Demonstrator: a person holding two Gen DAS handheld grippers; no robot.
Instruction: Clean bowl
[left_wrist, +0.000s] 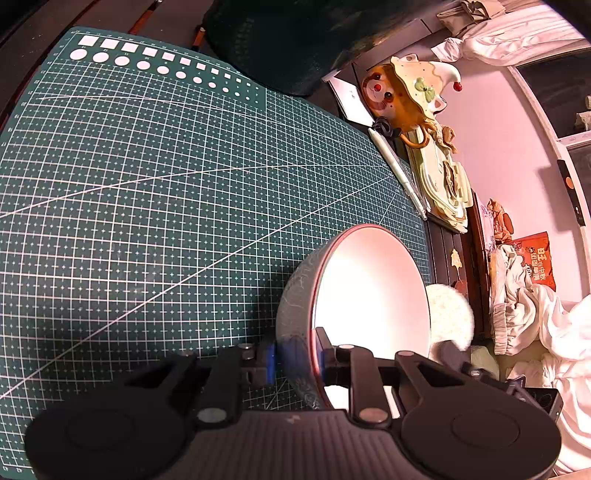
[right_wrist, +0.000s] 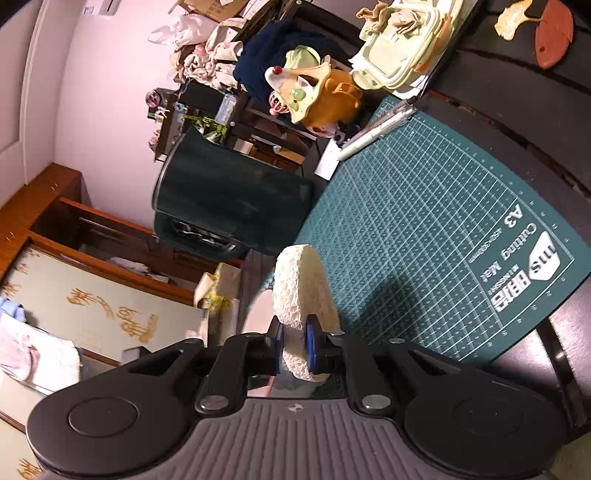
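Both jaws clamped, left gripper (left_wrist: 297, 363) on bowl (left_wrist: 369, 291) rim, right gripper (right_wrist: 294, 347) on sponge (right_wrist: 301, 291), bowl base hidden.

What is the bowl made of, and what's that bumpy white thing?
The bowl looks like glazed ceramic: smooth, shiny white inside, a speckled grey-green outside and a thin reddish rim. It could be another hard glossy material. The bumpy white thing is a sponge, probably soft foam or cellulose, since its surface is full of little holes.
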